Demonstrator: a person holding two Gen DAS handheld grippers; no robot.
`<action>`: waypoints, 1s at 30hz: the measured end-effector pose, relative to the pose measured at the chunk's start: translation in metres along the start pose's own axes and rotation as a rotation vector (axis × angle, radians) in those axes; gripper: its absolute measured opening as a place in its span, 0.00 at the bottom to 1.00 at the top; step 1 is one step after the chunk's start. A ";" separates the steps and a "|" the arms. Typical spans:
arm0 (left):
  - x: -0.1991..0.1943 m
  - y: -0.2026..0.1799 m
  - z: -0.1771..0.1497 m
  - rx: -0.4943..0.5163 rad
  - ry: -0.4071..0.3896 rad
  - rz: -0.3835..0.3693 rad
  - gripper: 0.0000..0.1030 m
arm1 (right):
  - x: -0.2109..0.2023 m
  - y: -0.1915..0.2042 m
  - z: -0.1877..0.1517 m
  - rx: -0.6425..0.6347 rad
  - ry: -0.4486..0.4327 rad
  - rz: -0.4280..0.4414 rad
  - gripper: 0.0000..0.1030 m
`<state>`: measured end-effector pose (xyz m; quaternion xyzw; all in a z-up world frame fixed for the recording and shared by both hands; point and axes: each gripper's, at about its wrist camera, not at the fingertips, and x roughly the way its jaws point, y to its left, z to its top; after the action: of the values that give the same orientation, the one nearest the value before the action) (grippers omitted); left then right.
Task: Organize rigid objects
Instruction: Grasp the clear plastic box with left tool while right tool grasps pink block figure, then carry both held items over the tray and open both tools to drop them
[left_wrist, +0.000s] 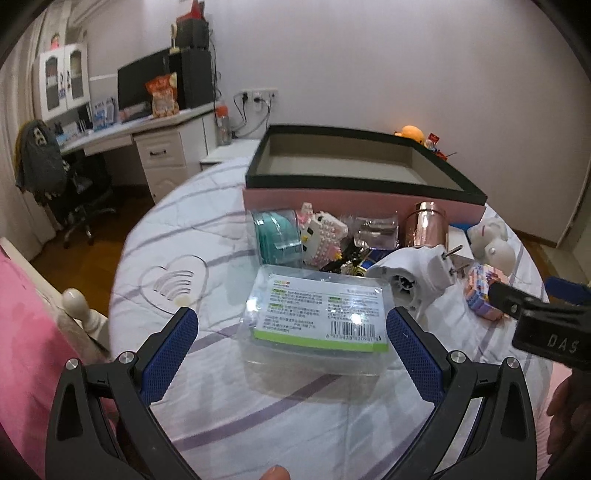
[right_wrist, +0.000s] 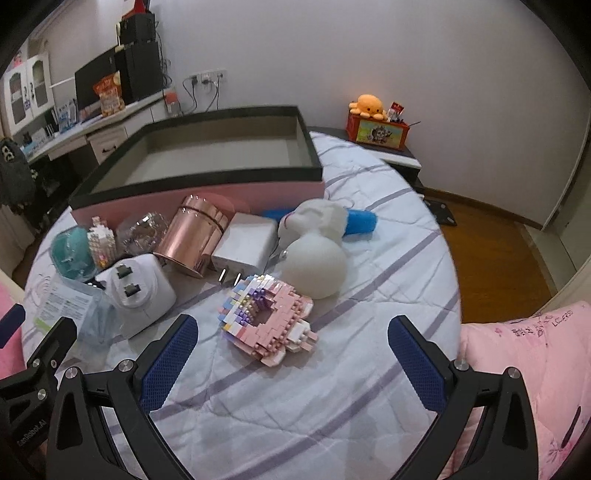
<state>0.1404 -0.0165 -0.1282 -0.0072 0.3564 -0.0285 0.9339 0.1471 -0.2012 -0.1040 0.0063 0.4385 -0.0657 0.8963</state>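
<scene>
A pink box with a black rim (left_wrist: 354, 184) (right_wrist: 207, 175) stands open and empty on the bed. In front of it lie a clear case with a green label (left_wrist: 321, 314), a white plug adapter (left_wrist: 413, 273) (right_wrist: 136, 291), a copper can (left_wrist: 426, 225) (right_wrist: 194, 234), a teal tape dispenser (left_wrist: 277, 232) and a pink brick model (right_wrist: 269, 321). My left gripper (left_wrist: 291, 332) is open, its jaws either side of the clear case. My right gripper (right_wrist: 291, 339) is open just short of the pink brick model.
A white charger (right_wrist: 245, 245), a white rabbit figure (right_wrist: 314, 254), a blue cylinder (right_wrist: 360, 221), a second brick figure (left_wrist: 321, 236) and a clear small box (left_wrist: 376, 232) crowd the box front. A pink quilt (right_wrist: 524, 369) lies right. A desk (left_wrist: 147, 129) stands left.
</scene>
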 end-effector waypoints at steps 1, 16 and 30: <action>0.004 0.000 0.000 0.000 0.007 -0.008 1.00 | 0.005 0.002 0.000 -0.002 0.012 -0.006 1.00; 0.025 -0.023 0.003 0.141 0.043 0.038 1.00 | 0.041 0.009 0.000 0.017 0.054 0.024 0.91; 0.035 0.005 0.012 0.022 0.161 -0.052 0.90 | 0.028 0.006 -0.004 0.010 0.033 0.117 0.62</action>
<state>0.1746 -0.0133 -0.1427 -0.0037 0.4298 -0.0573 0.9011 0.1612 -0.1976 -0.1288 0.0374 0.4516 -0.0153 0.8913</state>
